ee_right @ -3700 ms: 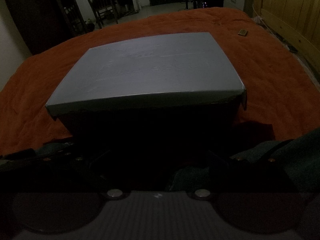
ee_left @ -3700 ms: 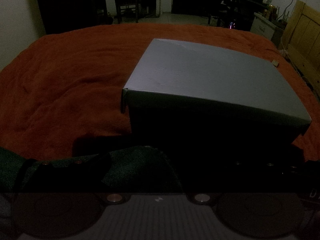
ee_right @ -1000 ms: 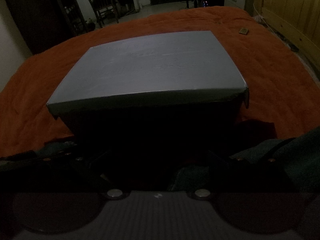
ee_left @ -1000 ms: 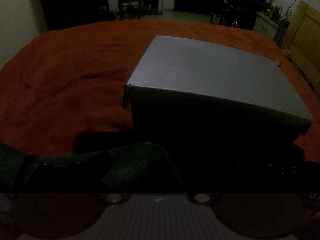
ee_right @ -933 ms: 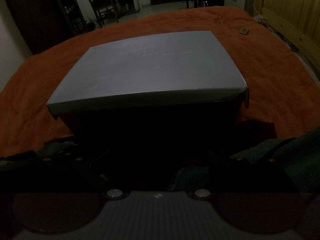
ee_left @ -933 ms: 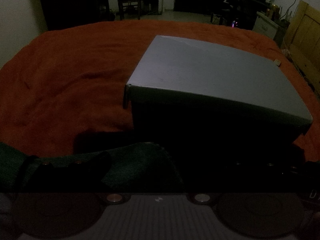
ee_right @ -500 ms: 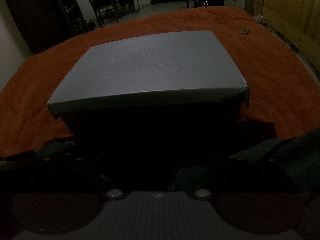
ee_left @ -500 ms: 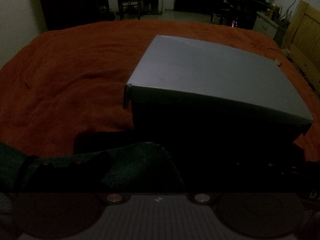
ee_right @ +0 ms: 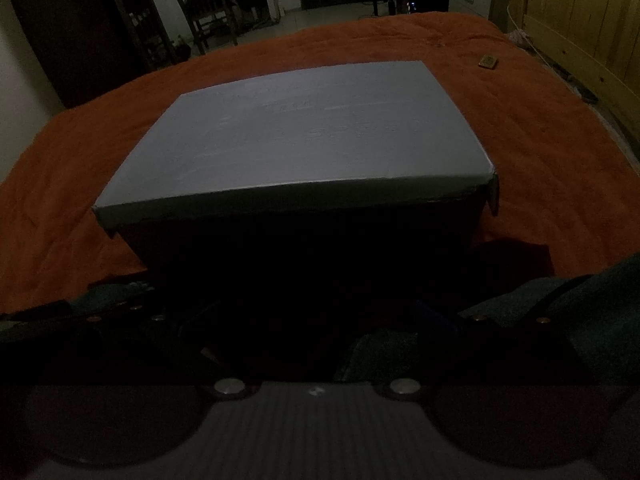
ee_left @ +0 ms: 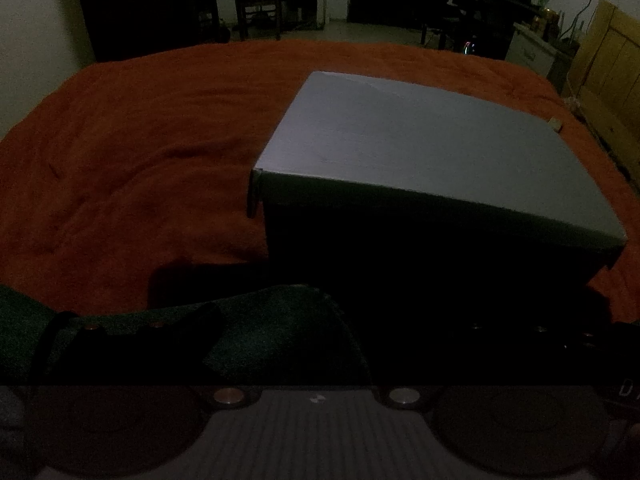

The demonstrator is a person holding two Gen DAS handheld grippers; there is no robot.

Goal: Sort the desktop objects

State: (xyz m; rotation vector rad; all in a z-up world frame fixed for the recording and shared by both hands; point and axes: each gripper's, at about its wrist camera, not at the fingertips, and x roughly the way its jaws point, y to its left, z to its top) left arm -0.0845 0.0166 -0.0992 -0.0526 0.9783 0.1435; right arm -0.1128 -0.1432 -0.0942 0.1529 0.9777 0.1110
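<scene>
A grey lidded box (ee_left: 420,152) stands shut on an orange blanket (ee_left: 132,152); it also shows in the right wrist view (ee_right: 304,132). Its near side is in deep shadow. The scene is very dark. My left gripper (ee_left: 320,332) sits low in front of the box's left near corner, with one dark green finger (ee_left: 248,332) showing and the other lost in shadow. My right gripper (ee_right: 316,320) sits low before the box's near side, with green fingers (ee_right: 560,312) spread far apart at either side. Nothing shows between either pair.
A small flat tan object (ee_right: 488,62) lies on the blanket beyond the box's right side; it also shows in the left wrist view (ee_left: 555,125). A wooden headboard (ee_right: 580,20) runs along the right. A chair (ee_right: 208,8) and dark furniture stand beyond the bed.
The views have barely shifted over the last second. The box, the small object and both grippers stay as they were.
</scene>
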